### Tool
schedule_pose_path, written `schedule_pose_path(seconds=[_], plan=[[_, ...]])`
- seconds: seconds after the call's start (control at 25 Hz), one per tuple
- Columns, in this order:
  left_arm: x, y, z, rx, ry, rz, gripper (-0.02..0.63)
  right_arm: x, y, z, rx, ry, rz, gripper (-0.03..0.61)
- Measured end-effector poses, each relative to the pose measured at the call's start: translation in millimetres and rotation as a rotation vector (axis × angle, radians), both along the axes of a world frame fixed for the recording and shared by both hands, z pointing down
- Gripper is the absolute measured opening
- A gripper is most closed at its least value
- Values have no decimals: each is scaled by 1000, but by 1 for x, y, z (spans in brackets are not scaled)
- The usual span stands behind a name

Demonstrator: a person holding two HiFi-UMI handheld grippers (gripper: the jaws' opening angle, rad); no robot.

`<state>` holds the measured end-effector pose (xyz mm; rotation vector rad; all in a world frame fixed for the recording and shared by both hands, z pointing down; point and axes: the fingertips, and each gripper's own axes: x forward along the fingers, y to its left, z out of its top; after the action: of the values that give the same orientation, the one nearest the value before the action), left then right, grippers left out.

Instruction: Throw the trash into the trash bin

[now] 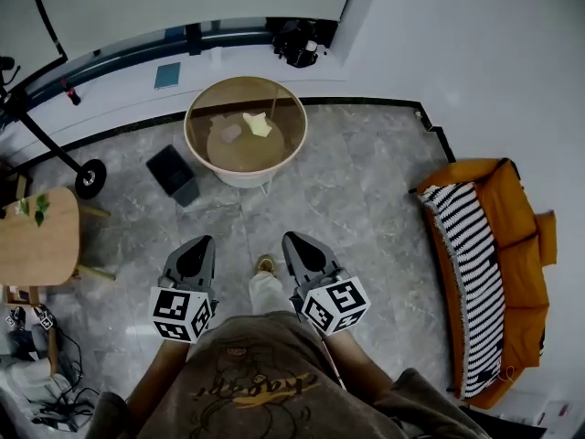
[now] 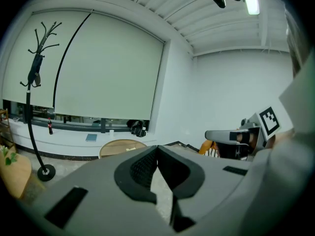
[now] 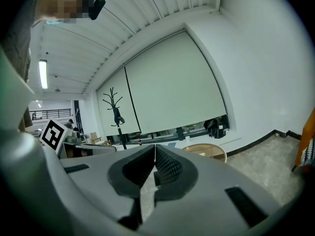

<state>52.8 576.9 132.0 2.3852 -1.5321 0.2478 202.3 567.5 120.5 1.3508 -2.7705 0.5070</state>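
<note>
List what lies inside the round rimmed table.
A yellow crumpled piece and a paler scrap lie on the wooden top of the round table. The floor directly beneath it is covered.

Open grey floor [image 1: 356, 199] ahead, blocked farther on by round table [image 1: 245, 133], black bin [image 1: 174, 174] set just beside it, flanked by orange sofa [image 1: 516, 218] right, wooden side table [image 1: 37, 245] left.

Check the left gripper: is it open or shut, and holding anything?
Shut and empty: the left gripper has its jaws touching at the tips, with nothing between them.
</note>
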Motion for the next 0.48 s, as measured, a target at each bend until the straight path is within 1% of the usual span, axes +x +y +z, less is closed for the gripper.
schedule_pose_path(seconds=[0.2, 0.48], plan=[[5, -47, -11, -5, -5, -24, 18, 6, -53, -8, -8, -12, -19, 20], [8, -118, -15, 5, 6, -73, 18, 8, -126, -13, 5, -11, -67, 20]])
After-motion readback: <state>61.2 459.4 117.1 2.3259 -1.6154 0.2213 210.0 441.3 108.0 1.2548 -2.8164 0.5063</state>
